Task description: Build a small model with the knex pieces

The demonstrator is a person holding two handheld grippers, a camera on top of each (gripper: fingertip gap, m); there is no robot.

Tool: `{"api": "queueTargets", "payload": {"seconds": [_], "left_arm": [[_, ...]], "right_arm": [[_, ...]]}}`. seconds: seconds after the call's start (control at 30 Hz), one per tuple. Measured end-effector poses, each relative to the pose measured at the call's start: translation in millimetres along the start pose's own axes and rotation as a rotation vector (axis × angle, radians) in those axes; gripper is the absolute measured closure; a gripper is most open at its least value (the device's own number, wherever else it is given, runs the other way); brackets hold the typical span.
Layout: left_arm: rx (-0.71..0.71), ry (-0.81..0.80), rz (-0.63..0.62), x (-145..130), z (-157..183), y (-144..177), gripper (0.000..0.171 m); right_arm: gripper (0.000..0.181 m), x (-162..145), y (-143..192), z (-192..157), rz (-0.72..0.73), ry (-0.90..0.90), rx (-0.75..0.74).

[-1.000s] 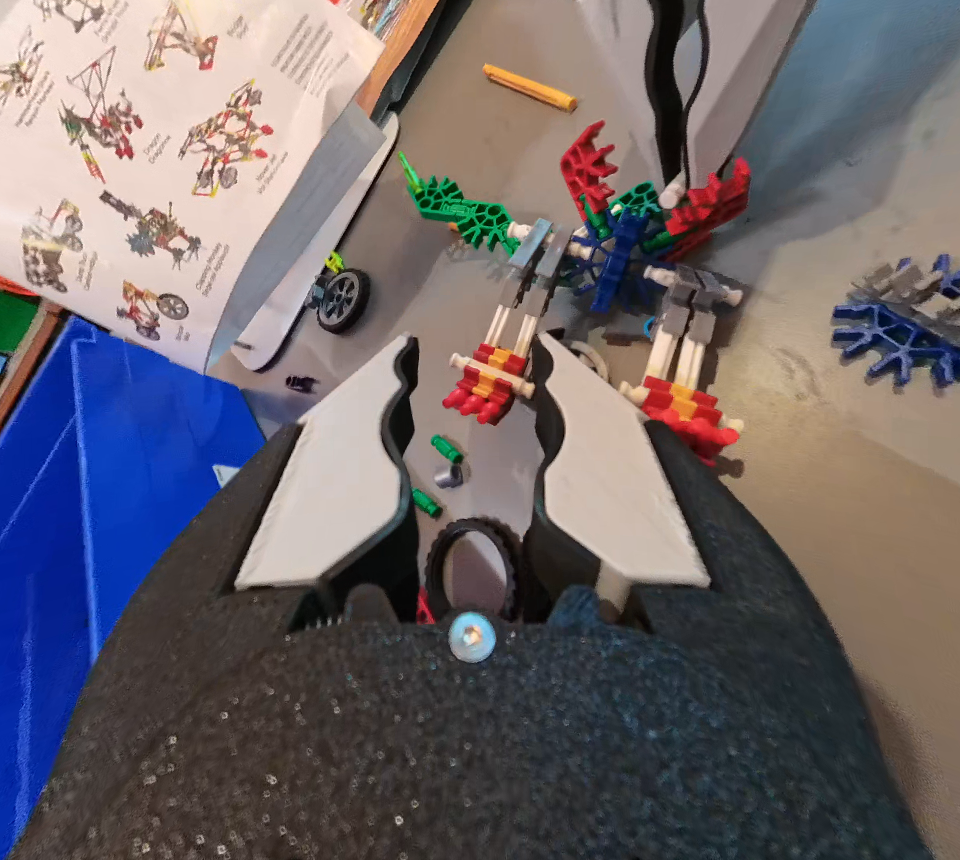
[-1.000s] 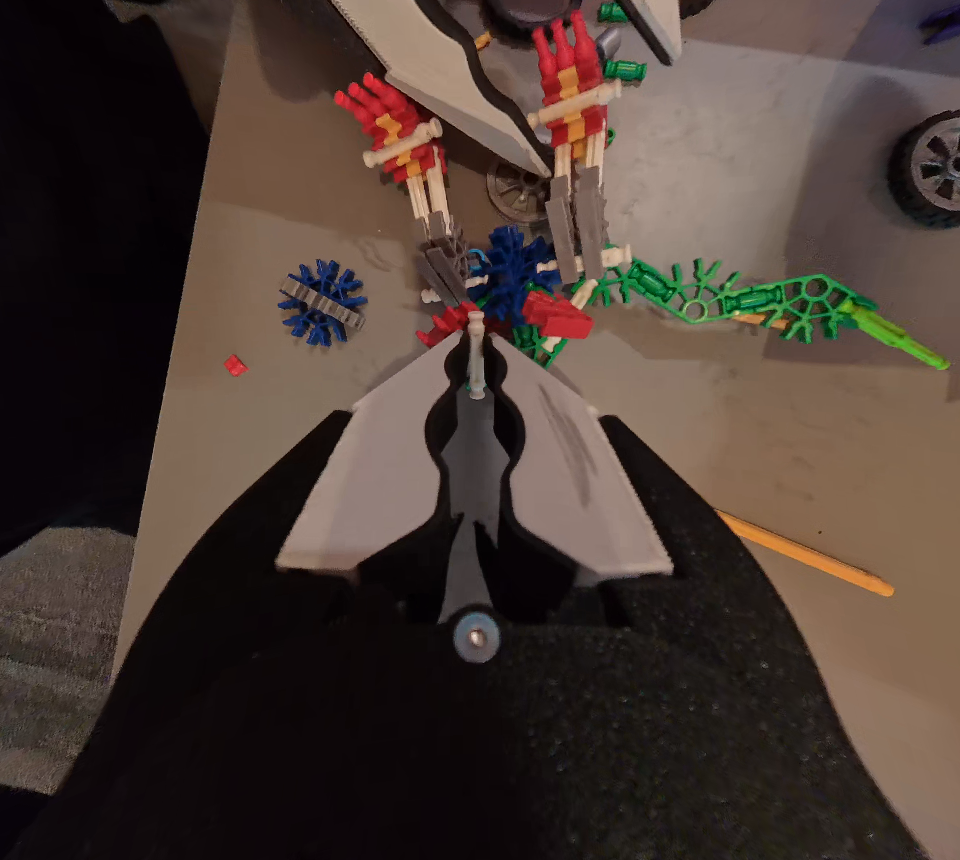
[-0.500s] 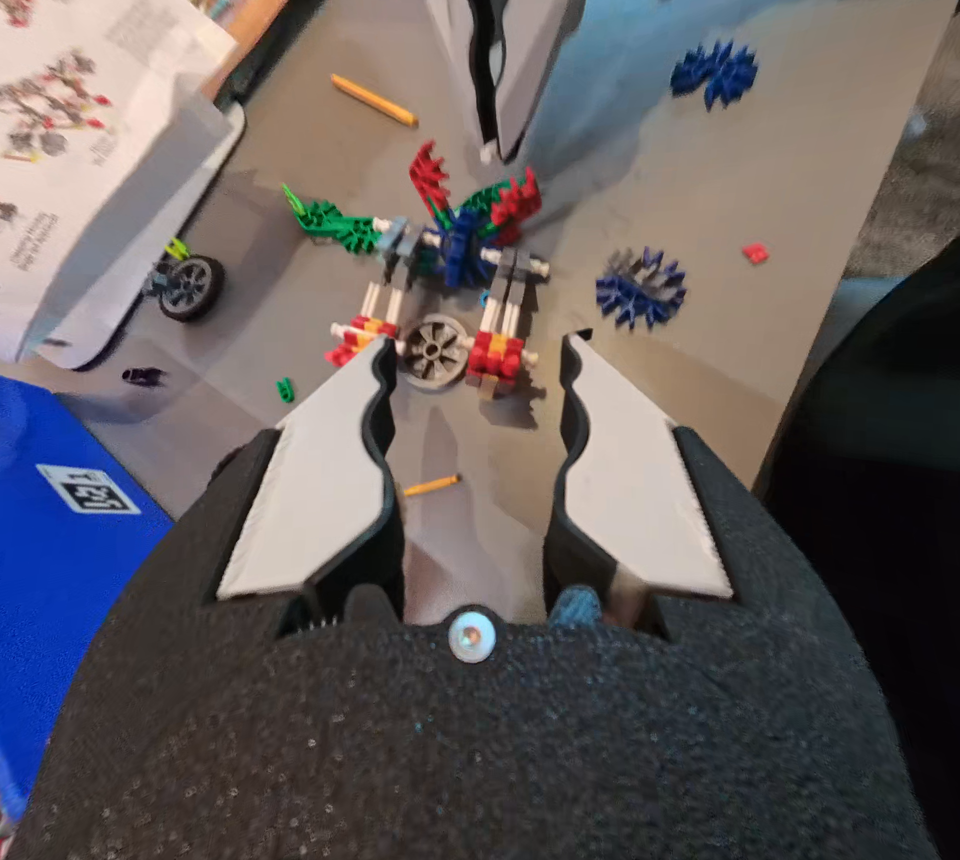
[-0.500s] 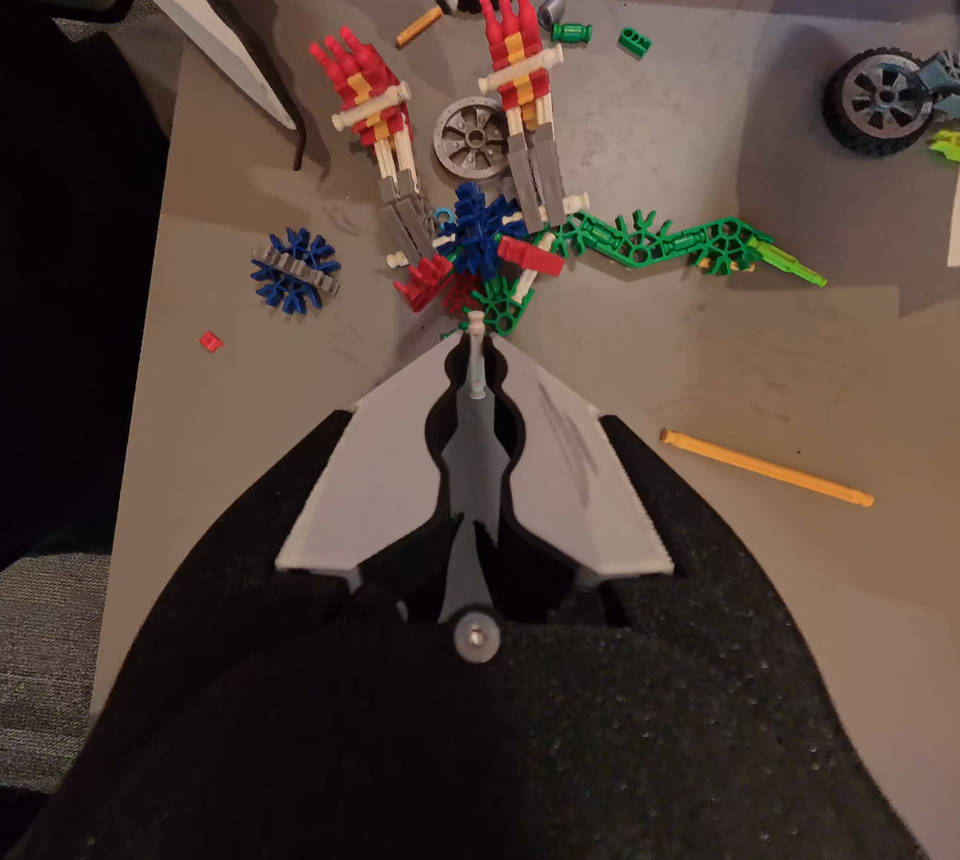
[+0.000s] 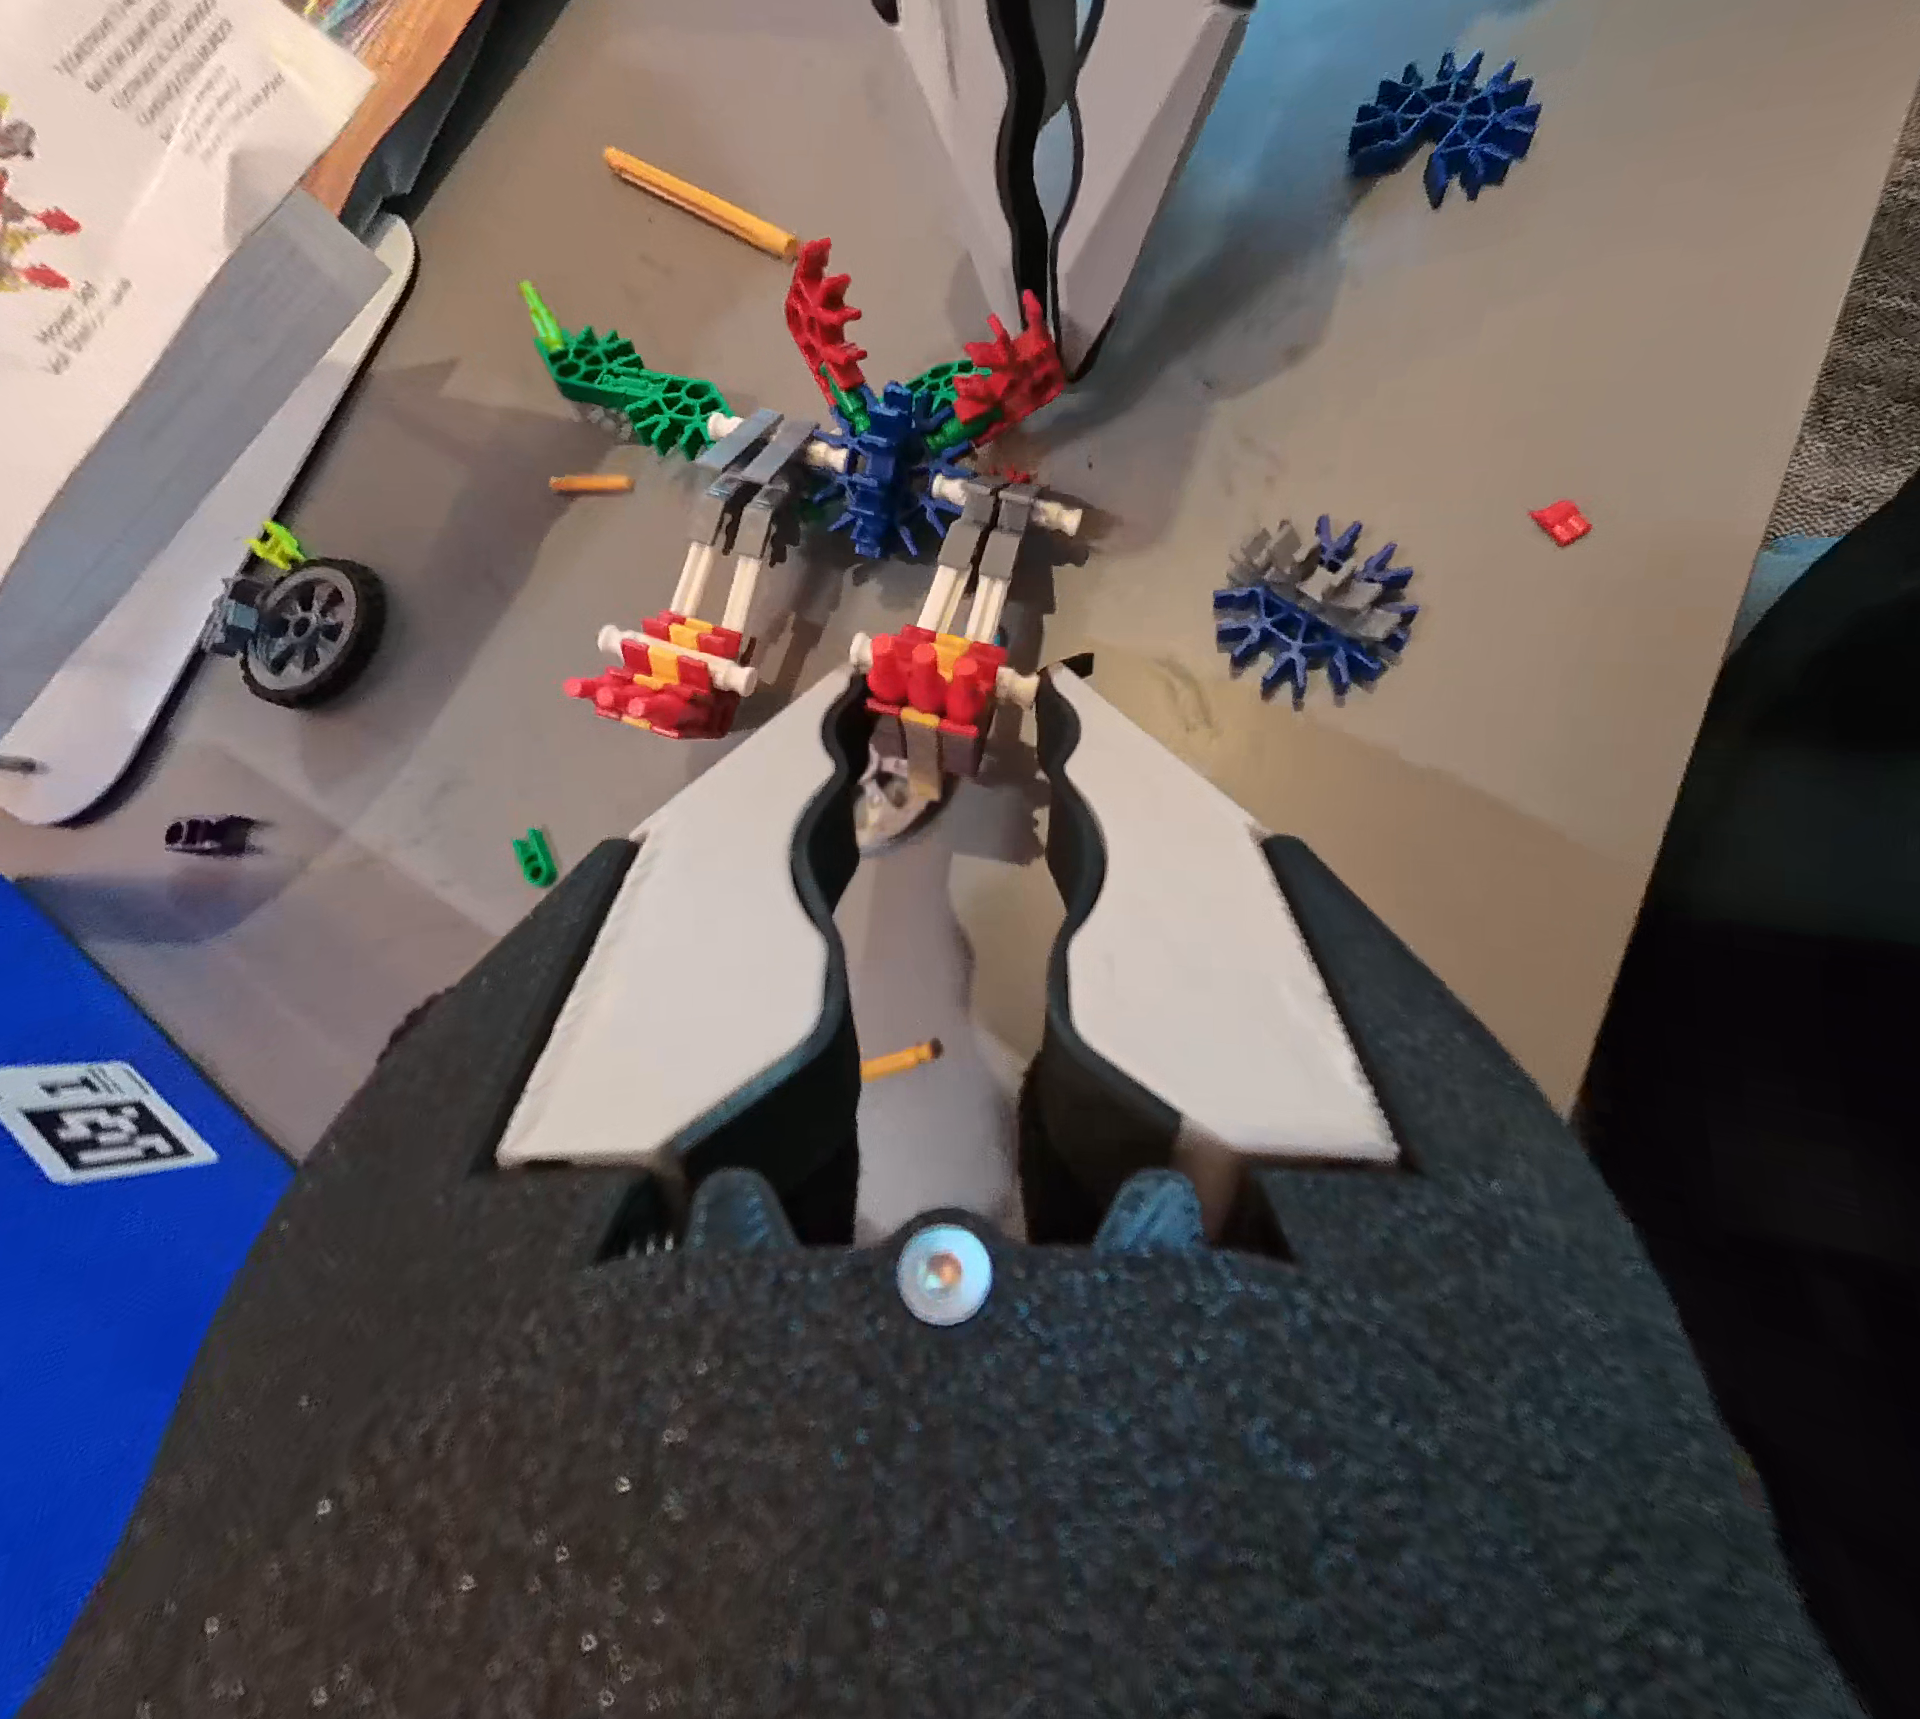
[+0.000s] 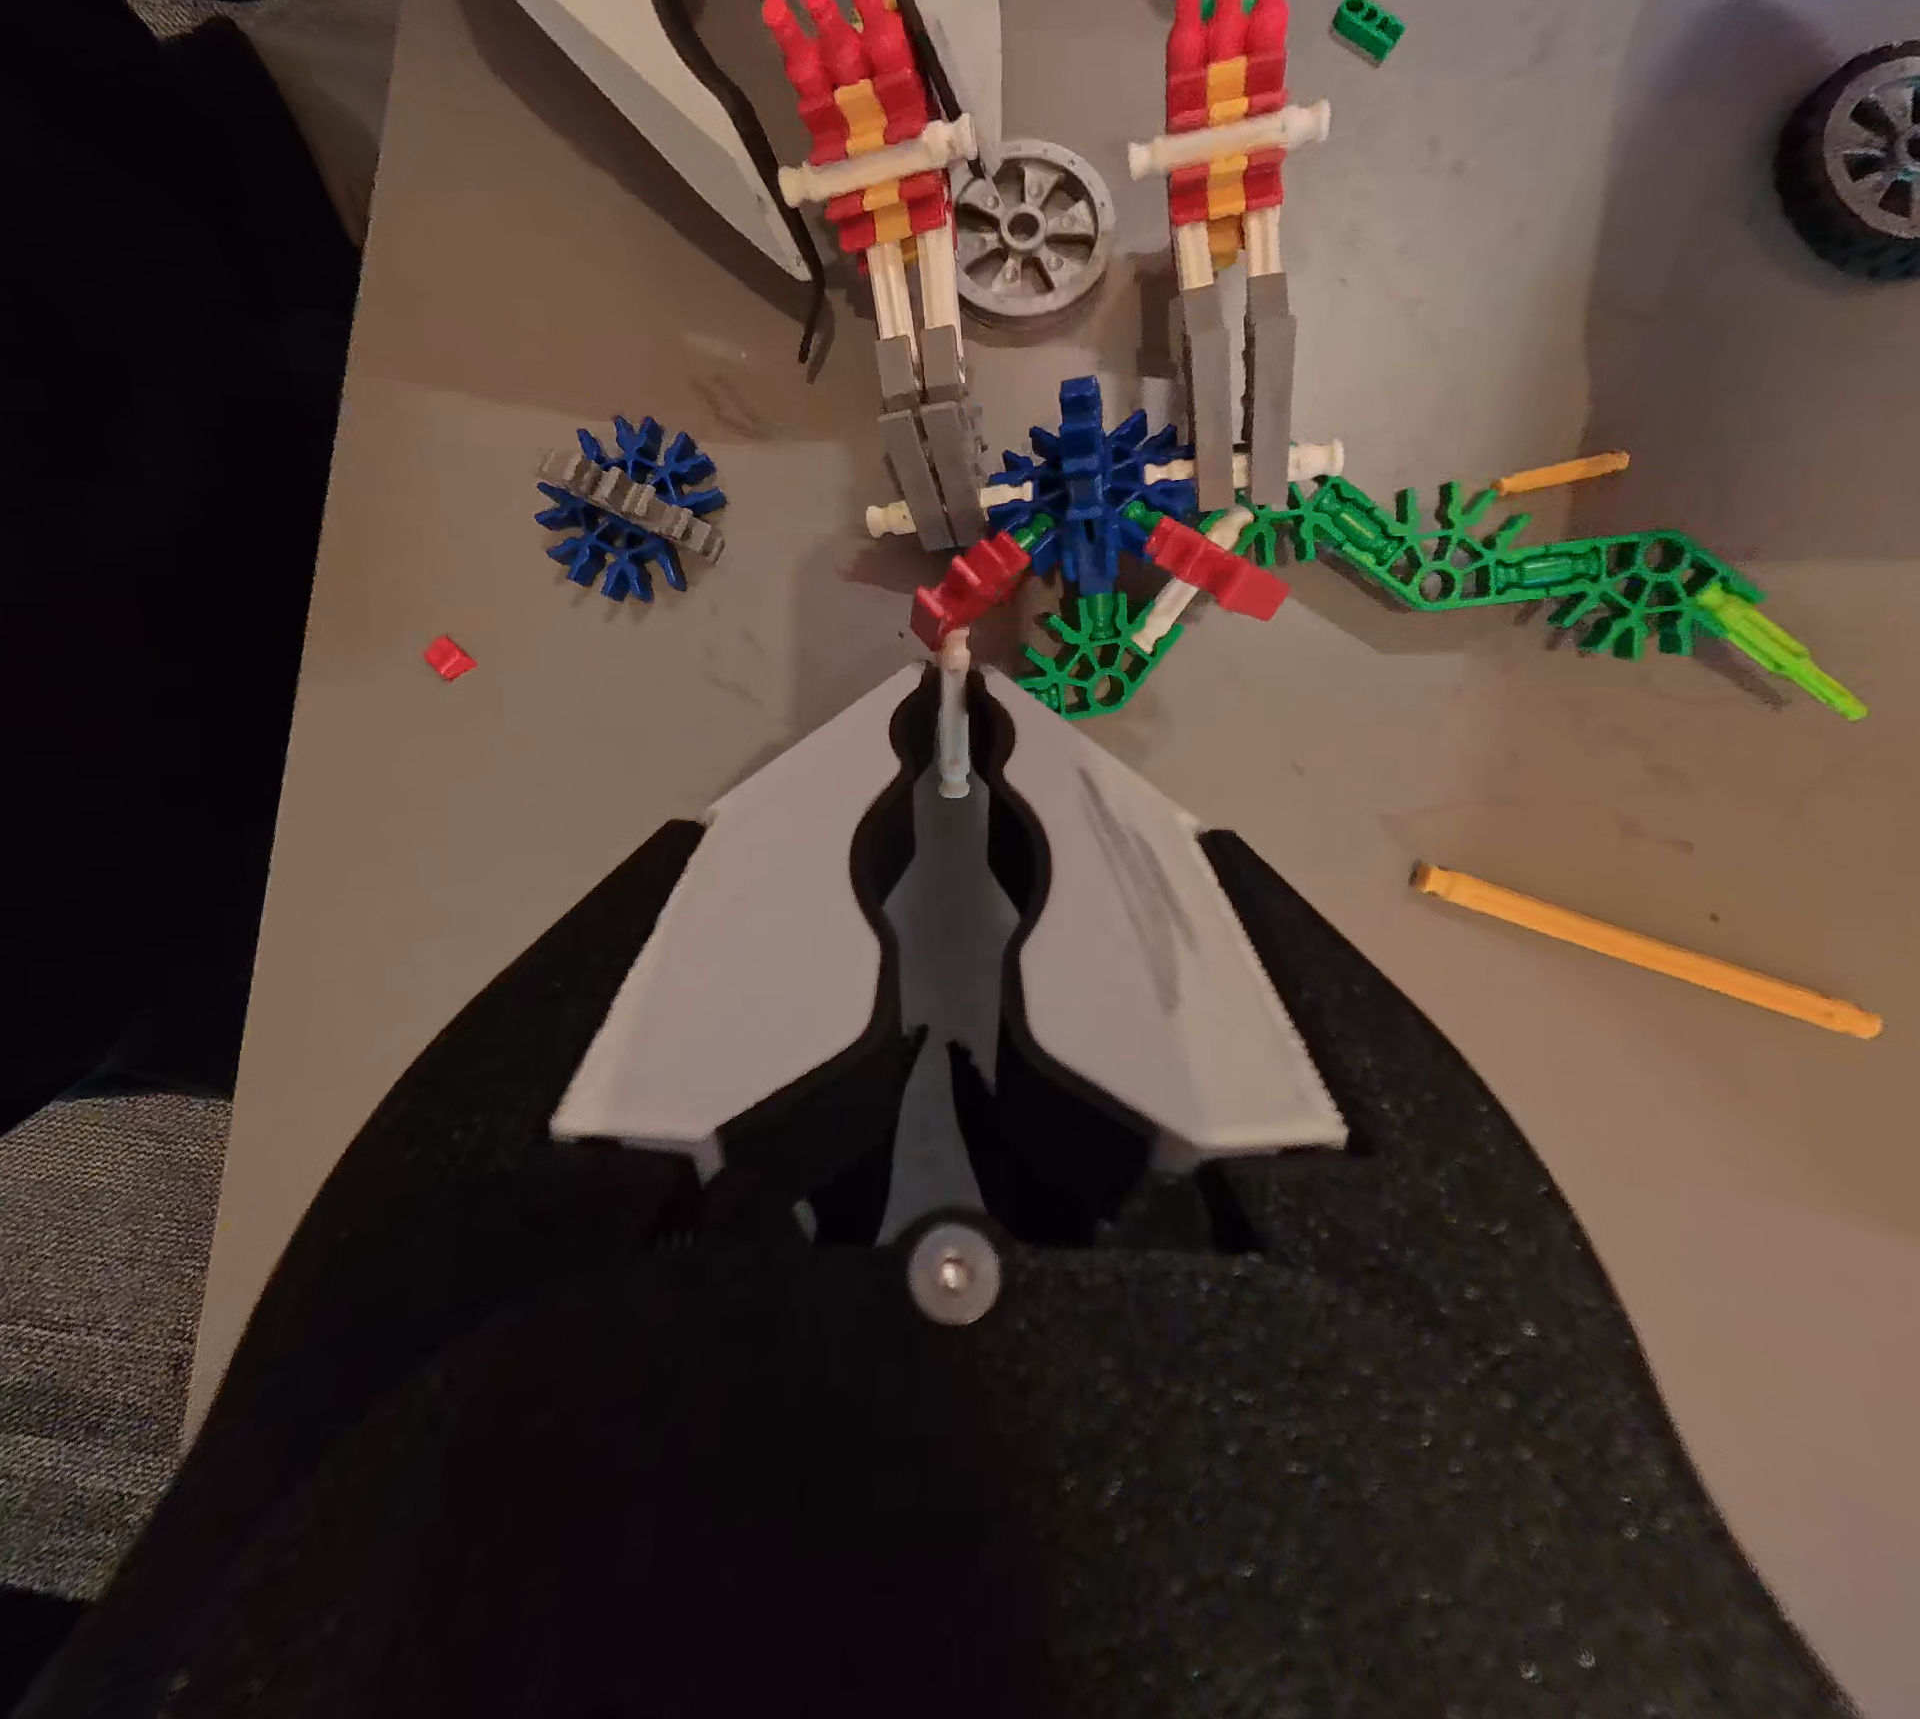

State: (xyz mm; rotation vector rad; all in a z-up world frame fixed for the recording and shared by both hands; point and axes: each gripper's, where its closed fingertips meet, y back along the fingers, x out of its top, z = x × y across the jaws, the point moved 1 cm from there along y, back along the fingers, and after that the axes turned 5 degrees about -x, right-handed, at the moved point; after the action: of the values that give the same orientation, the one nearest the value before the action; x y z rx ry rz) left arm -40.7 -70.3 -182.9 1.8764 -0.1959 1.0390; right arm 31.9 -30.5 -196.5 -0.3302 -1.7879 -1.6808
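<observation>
— Two tools over one toy. How does the left tool (image 5: 940,693) stand?

— Its fingers are partly apart, one on each side of a red-and-yellow foot (image 5: 935,670) of the rod-and-connector model (image 5: 883,474). Whether they press on it cannot be told. A grey spoked hub (image 6: 1029,230) lies on the desk (image 5: 1455,786) just under that tool's tip.

— And the right tool (image 6: 951,682)?

— Closed tight on a short white rod (image 6: 954,724) that sticks out of the model by a red connector (image 6: 971,583). Past that tip sits the blue snowflake hub (image 6: 1081,485), from which two grey-and-white legs run away from the tool to the red feet.

— What lies beyond?

— To the right of the right tool's tip, a green lattice tail (image 6: 1507,568) trails off from the model, and a long orange rod (image 6: 1647,950) lies nearer that tool's body. To its left rest a blue-and-grey connector (image 6: 629,506) and a small red piece (image 6: 449,658). Left of the left tool: a spoked wheel (image 5: 307,620), a printed sheet (image 5: 135,142) and a blue bin (image 5: 94,1306).
</observation>
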Motion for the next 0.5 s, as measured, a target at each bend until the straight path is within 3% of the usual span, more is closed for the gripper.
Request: {"api": "queueTargets", "payload": {"seconds": [0.3, 0.5], "left_arm": [[-0.074, -0.015, 0.039, 20, -11, -15, 0.139], [-0.088, 0.016, -0.002, 18, -25, -30, 0.138]], "right_arm": [[0.176, -10, 9, -4, 0.004, -0.01, -0.002], [0.175, -14, 10, -11, -0.005, -0.014, 0.019]]}}
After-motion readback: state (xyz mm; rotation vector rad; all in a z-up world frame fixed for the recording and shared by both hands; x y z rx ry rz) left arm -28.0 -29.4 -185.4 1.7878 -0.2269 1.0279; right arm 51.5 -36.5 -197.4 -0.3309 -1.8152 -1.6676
